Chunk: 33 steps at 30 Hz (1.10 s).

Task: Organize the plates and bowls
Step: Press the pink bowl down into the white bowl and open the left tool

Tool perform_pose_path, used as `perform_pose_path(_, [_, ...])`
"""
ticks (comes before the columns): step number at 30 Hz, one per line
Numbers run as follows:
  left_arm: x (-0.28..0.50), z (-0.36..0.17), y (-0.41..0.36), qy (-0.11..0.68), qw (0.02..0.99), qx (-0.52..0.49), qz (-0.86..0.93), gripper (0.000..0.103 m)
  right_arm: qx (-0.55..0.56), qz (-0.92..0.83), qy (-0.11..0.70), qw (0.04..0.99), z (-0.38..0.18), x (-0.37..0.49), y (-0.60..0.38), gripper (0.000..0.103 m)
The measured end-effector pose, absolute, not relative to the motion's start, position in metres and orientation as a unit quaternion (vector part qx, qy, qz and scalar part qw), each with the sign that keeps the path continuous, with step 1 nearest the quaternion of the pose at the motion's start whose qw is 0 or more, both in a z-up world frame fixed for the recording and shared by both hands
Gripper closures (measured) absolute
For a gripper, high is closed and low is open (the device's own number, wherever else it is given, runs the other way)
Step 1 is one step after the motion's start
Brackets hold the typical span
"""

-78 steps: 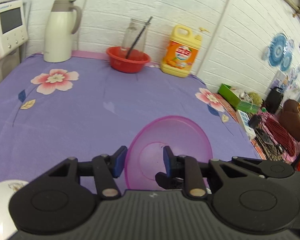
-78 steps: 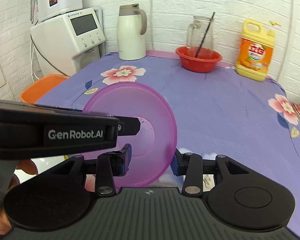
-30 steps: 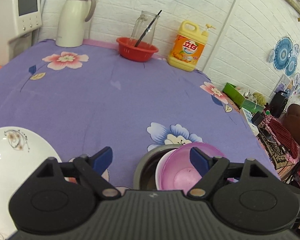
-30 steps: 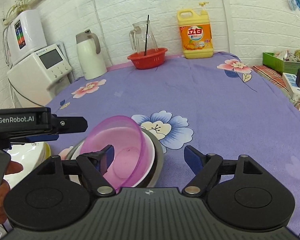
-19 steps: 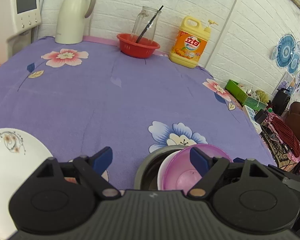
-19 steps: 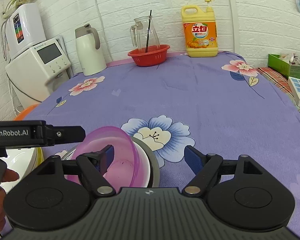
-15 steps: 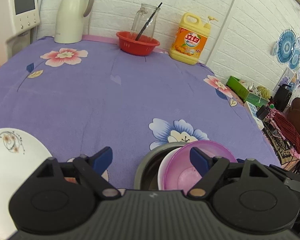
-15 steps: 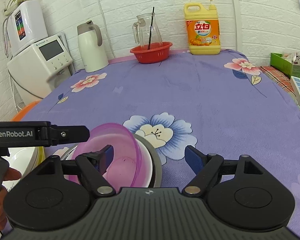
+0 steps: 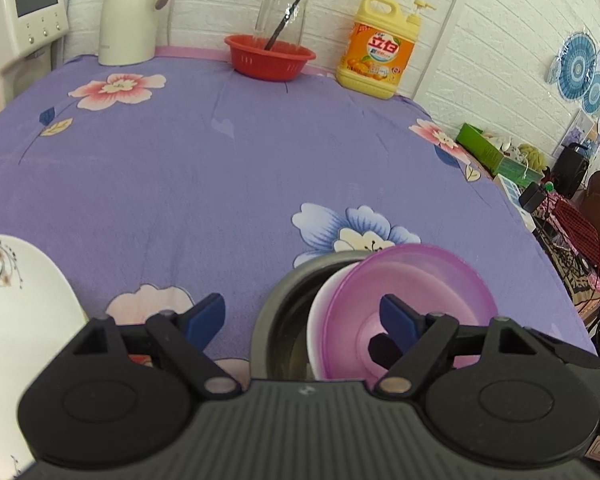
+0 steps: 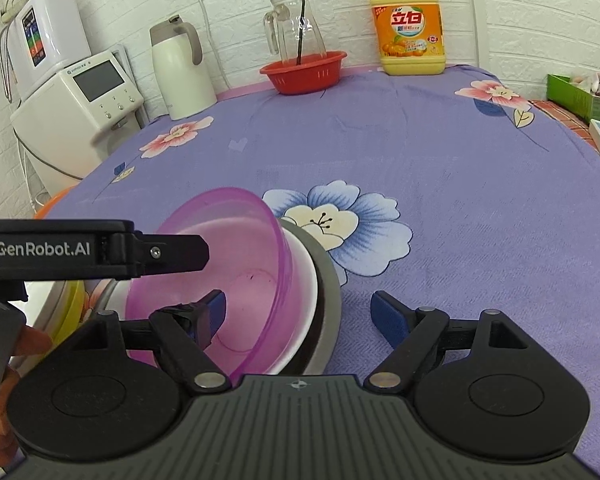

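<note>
A translucent pink plastic bowl (image 10: pixel 220 280) sits tilted inside a white bowl (image 10: pixel 304 280), which is nested in a dark grey metal bowl (image 10: pixel 328 292) on the purple floral tablecloth (image 10: pixel 420 168). The right gripper (image 10: pixel 298 316) has its blue-padded fingers spread wide, one fingertip inside the pink bowl, gripping nothing. The left gripper (image 9: pixel 302 316) is likewise spread apart beside the stack, with a white floral plate (image 9: pixel 16 304) lying at its left.
</note>
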<state>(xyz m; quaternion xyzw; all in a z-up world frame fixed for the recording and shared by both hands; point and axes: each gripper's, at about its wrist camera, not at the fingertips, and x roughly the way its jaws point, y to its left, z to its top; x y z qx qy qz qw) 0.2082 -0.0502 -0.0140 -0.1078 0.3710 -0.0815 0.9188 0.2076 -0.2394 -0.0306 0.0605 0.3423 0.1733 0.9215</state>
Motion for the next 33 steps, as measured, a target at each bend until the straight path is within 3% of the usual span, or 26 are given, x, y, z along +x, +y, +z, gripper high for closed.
perform_pose_path(33, [0.212,-0.028,-0.049,0.386,0.909,-0.123,-0.098,0.022,0.048,0.175,0.340,0.923,-0.031,0.203,-0.230,0.000])
